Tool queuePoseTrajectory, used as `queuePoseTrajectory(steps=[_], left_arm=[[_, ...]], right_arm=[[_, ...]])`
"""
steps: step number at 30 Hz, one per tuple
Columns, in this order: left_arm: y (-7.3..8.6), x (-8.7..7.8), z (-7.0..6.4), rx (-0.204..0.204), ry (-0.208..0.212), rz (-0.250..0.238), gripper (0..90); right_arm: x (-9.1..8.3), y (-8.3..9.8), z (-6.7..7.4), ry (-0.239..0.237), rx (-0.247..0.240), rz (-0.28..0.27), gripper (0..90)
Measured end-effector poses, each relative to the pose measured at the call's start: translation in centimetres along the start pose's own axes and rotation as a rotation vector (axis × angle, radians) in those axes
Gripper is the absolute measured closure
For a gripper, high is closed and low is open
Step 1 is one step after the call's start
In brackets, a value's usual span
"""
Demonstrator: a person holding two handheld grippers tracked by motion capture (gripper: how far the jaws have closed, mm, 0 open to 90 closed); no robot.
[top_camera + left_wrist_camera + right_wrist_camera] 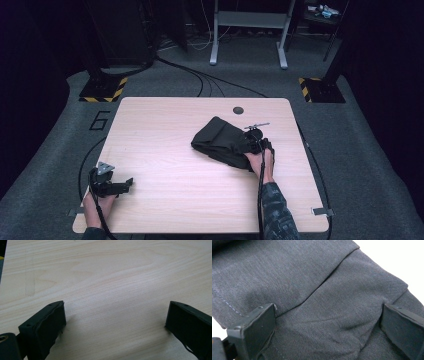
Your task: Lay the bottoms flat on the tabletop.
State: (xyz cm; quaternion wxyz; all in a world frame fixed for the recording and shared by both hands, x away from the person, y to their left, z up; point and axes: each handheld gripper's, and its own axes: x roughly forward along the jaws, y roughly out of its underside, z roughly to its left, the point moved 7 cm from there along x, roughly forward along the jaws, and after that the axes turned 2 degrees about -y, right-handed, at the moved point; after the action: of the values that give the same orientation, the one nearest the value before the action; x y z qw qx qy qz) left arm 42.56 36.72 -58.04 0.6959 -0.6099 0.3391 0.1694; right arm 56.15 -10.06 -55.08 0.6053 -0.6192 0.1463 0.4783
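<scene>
High view: dark folded cloth (222,141) lying right of centre on the surface (165,150), in several thick layers, with the right tongs (256,141) resting on its near-right end. Probably set there to press the fold flat or to take hold of an edge; hard to say which. Left tongs (120,184) parked at the near-left corner, well apart from the cloth, seemingly kept out of the way until needed. Grey plate (105,167) on top of them, cable trailing toward the surface edge. Round hole (238,110) near the far edge, behind the cloth.

Right gripper view: right tongs (329,327) spread wide, grasping nothing, both jaws down against grey fabric (312,290). Visible here and not from above: the true colour, a mid grey weave and not black; one folded edge running diagonally between the jaws; a line of stitching at the left; a soft crease just ahead of the right jaw. Fold edge lying between the jaws, so perhaps the next pinch aimed at it. From above, impossible to tell the jaw gap, since tongs and cloth merge in one dark mass.

Left gripper view: left tongs (115,320) also released, jaws far apart, bare pale wood (112,277) between and ahead of them. Jaws standing low, close over the surface; contact not certain.

Given by the high view alone: the whole layout, both hands, and the wide gap between the idle tongs and the cloth.
</scene>
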Motion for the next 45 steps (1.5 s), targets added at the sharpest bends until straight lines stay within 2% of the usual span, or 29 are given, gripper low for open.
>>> queuePoseTrajectory(steps=[4, 8, 12, 16, 18, 29, 45], left_arm=[[0.0, 0.0, 0.0, 0.000, 0.000, 0.000, 2.6], [0.0, 0.0, 0.0, 0.000, 0.000, -0.001, 2.7], [0.0, 0.0, 0.0, 0.001, 0.001, -0.001, 2.7], [0.0, 0.0, 0.0, 0.000, 0.000, 0.001, 2.8], [0.0, 0.0, 0.0, 0.000, 0.000, 0.000, 2.8], [0.0, 0.0, 0.0, 0.002, 0.000, 0.000, 3.0], [0.0, 0.0, 0.0, 0.003, -0.001, -0.004, 3.0]], right_arm=[[0.0, 0.2, 0.2, -0.005, -0.026, -0.006, 1.5], [-0.1, 0.5, 0.7, -0.032, -0.041, -0.001, 1.5], [-0.1, 0.9, 1.5, -0.051, -0.081, 0.002, 1.5], [-0.2, 1.1, 2.0, -0.065, -0.095, 0.006, 1.5], [-0.3, 1.5, 2.5, -0.077, -0.123, 0.006, 1.5], [-0.9, 2.9, 4.2, -0.116, -0.161, -0.006, 1.5], [-2.1, 5.8, 7.9, -0.176, -0.220, -0.010, 1.7]])
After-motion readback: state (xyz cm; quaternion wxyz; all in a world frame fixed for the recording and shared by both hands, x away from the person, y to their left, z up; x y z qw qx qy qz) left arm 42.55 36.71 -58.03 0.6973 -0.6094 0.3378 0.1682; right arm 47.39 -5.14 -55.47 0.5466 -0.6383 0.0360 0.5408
